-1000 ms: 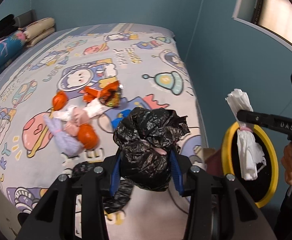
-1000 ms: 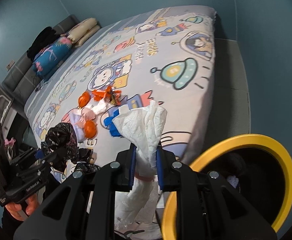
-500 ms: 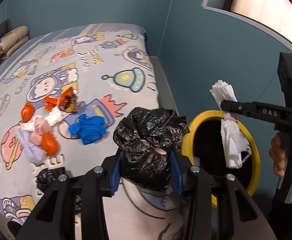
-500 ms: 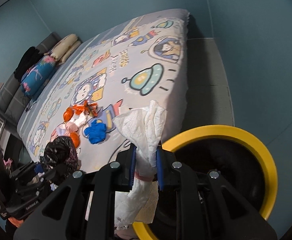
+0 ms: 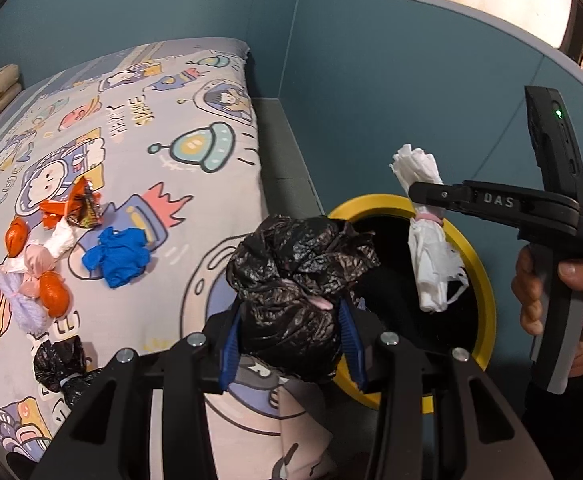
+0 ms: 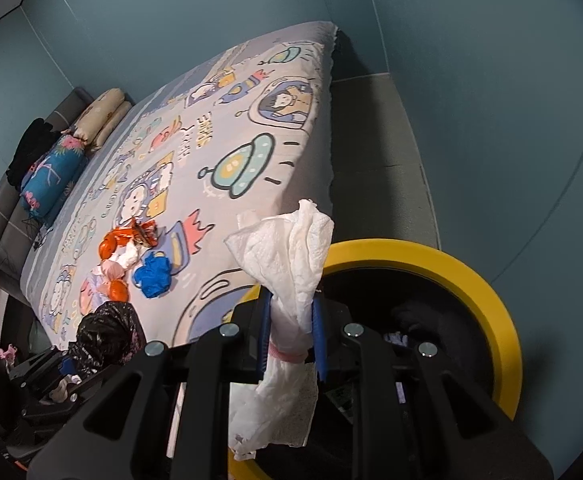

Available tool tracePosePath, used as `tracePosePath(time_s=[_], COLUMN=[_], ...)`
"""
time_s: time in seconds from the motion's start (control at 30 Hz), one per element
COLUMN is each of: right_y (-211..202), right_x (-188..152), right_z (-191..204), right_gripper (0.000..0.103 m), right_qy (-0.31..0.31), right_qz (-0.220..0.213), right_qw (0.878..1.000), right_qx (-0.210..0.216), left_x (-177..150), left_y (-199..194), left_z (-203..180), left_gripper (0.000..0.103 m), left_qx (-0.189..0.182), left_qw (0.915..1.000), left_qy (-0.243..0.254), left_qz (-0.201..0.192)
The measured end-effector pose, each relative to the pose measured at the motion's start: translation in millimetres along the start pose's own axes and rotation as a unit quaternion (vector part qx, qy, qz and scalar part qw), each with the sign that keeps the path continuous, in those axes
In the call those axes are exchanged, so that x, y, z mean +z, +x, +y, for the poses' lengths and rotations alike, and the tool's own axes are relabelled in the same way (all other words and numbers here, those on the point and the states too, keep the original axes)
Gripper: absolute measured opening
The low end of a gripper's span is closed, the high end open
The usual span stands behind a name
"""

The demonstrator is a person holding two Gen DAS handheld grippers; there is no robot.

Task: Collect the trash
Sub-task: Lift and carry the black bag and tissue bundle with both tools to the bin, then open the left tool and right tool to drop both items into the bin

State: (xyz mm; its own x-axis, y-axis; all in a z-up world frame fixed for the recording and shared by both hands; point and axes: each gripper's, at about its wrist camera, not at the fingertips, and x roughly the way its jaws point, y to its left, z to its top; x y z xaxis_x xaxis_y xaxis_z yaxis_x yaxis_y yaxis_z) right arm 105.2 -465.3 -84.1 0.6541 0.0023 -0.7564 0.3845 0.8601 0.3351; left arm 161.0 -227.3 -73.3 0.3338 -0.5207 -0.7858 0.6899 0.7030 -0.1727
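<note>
My left gripper is shut on a crumpled black plastic bag, held over the bed's edge just left of the yellow-rimmed bin. My right gripper is shut on a white tissue bundle tied with a pink band, held above the bin's rim; the bundle also shows in the left wrist view. On the bed lie a blue glove, an orange wrapper, orange, pink and lilac pieces and another black bag.
The bed with a cartoon sheet fills the left; pillows lie at its far end. A grey floor strip runs between bed and teal wall. The bin holds dark contents.
Both grippers have swung right from over the bed toward the bin, each still holding its trash. The bin now shows larger in both views, and the blue glove has come into sight.
</note>
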Motion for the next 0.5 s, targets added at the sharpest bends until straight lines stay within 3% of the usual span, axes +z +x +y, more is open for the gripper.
tracePosePath(time_s=[0.5], right_y=[6.1], right_x=[-3.2], right_z=[-48.4], right_gripper=[0.018], right_qy=[0.022], right_qz=[-0.008], right_qw=[0.999], right_qx=[-0.041], left_x=[-2.1], left_y=[29.5], left_z=[-48.1], left_gripper=[0.04], left_qx=[-0.013], left_qw=[0.9984], left_qy=[0.041], left_qz=[0.038])
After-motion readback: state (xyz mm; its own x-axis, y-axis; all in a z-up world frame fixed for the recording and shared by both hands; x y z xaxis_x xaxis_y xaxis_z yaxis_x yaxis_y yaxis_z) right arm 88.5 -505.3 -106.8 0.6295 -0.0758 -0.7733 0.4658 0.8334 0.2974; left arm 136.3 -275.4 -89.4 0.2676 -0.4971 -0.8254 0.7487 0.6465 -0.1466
